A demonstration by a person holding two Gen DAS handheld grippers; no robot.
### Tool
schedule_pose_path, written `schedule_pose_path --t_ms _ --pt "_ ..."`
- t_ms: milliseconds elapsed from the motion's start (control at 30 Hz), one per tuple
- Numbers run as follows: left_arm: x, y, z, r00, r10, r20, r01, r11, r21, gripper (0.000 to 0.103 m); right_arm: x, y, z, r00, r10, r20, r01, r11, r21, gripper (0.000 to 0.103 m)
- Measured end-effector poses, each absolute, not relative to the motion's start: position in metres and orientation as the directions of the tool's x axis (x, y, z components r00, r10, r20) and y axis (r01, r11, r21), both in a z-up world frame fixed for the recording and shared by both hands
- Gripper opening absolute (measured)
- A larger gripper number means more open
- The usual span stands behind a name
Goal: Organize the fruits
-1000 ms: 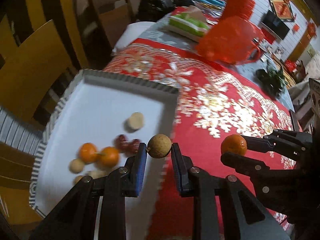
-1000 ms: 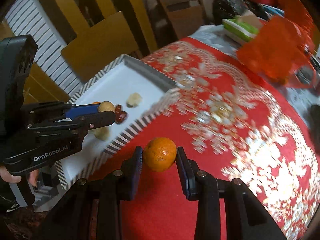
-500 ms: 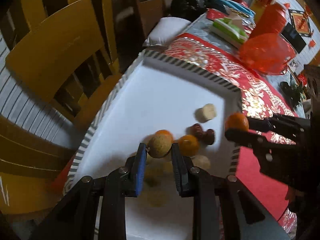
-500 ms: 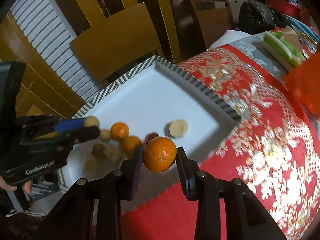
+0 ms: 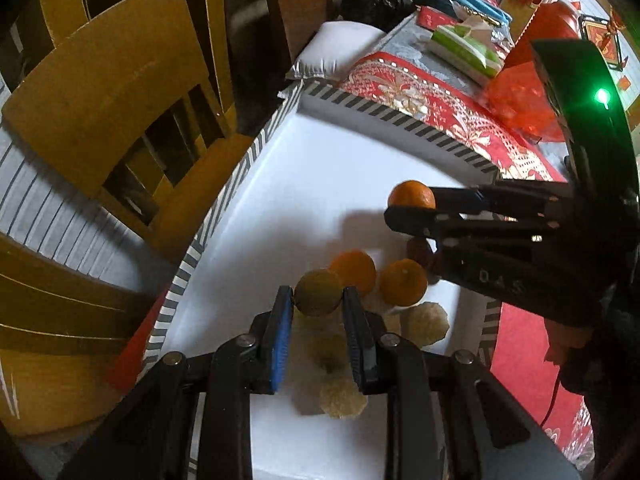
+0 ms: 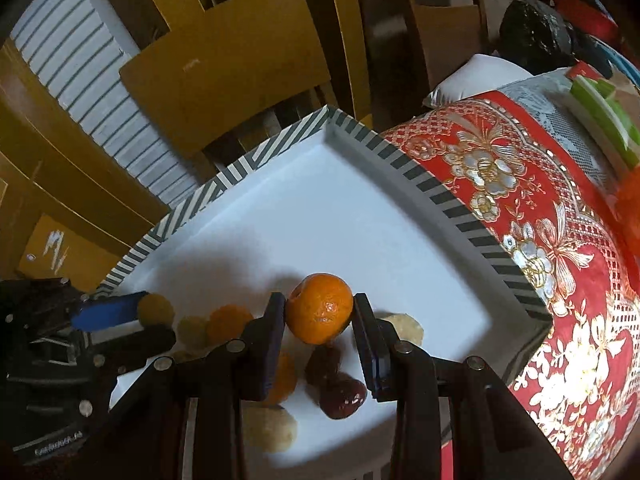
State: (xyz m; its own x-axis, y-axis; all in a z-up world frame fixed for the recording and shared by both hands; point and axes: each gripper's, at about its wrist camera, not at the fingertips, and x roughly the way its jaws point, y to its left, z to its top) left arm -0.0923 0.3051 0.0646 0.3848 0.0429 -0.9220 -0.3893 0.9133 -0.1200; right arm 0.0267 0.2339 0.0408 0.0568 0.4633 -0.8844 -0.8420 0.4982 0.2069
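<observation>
My left gripper is shut on a small tan round fruit and holds it over the white tray with the striped rim. My right gripper is shut on an orange tangerine above the same tray; it also shows in the left wrist view. On the tray lie two tangerines, dark red dates and several pale rough fruits. The left gripper with its fruit shows at the left of the right wrist view.
The tray sits at the edge of a table with a red and gold cloth. Yellow wooden chairs stand close beside the tray. A red mesh bag, a green packet and a white cushion lie farther back.
Both grippers have moved left from over the red cloth to over the tray, each still holding its fruit. The right gripper now hangs above the fruit pile.
</observation>
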Motion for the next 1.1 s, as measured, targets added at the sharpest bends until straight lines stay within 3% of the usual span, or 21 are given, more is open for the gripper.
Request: schedule_pose_path --t_ms 333,400,467,533,633,700,833,1100 --pt "-0.078 0.294 0.056 0.341 0.067 -0.938 -0.378 0.923 -0.071 0.025 0.031 0.223 0.029 0.014 0.484 -0.875 -0.829 0.495 0.26 0.042" --pt "-0.075 0.292 0.056 0.328 0.083 -0.941 -0.39 0.919 -0.055 0.034 0.031 0.215 0.034 0.007 0.509 -0.861 -0.827 0.486 0.281 0.044" --pt "-0.074 0.291 0.059 0.327 0.091 -0.941 -0.405 0.913 -0.052 0.05 0.031 0.205 0.042 0.008 0.531 -0.847 -0.826 0.481 0.293 0.054" --pt "-0.074 0.285 0.069 0.339 0.139 -0.93 -0.404 0.915 -0.011 0.053 0.032 0.194 0.053 0.016 0.556 -0.831 -0.831 0.47 0.299 0.054" --pt "-0.078 0.28 0.081 0.348 0.19 -0.918 -0.411 0.911 0.033 0.068 0.037 0.168 0.077 0.04 0.616 -0.786 -0.828 0.461 0.32 0.061" --pt "-0.081 0.277 0.088 0.348 0.197 -0.917 -0.423 0.906 0.034 0.068 0.041 0.152 0.091 0.06 0.643 -0.764 -0.821 0.467 0.328 0.068" --pt "-0.089 0.263 0.106 0.387 0.211 -0.898 -0.402 0.915 0.041 0.077 0.039 0.128 0.105 0.104 0.652 -0.751 -0.814 0.49 0.312 0.068" --pt "-0.092 0.246 0.118 0.432 0.135 -0.892 -0.302 0.953 -0.001 0.077 0.027 0.089 0.099 0.165 0.609 -0.776 -0.741 0.595 0.31 0.073"
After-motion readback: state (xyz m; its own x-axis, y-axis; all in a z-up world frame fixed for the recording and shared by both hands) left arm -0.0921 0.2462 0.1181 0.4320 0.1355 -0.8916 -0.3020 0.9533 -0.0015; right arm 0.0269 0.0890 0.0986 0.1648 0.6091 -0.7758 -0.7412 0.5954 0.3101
